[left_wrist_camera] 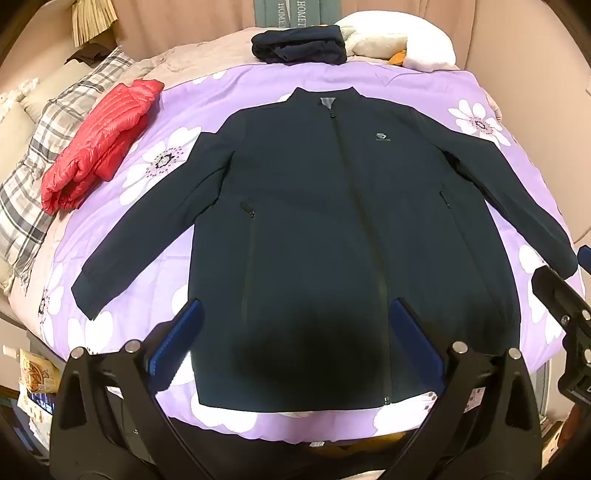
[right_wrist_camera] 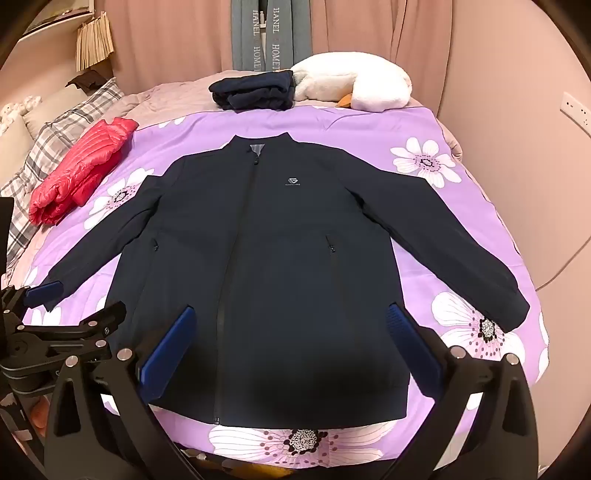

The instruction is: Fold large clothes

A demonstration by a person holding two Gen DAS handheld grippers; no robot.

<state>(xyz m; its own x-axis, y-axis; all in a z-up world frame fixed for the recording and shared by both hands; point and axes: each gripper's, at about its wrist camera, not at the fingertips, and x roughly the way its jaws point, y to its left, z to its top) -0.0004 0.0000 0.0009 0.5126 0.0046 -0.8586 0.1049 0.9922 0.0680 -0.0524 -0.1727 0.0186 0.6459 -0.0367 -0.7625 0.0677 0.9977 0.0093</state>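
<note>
Left wrist: jacket (left_wrist_camera: 332, 240) below hand-held gripper (left_wrist_camera: 295, 343).

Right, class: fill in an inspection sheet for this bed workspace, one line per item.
Surface: purple floral bedspread, smooth.
Job's things: navy jacket spread flat, zipped, sleeves angled out.
Clutter: folded red puffer jacket at left; folded dark garment and white plush toy at the far edge; plaid pillow.
Grippers: left gripper and right gripper open, above the jacket's hem.
Cables: nothing seen.
Surroundings: pink curtains, wall socket.
</note>
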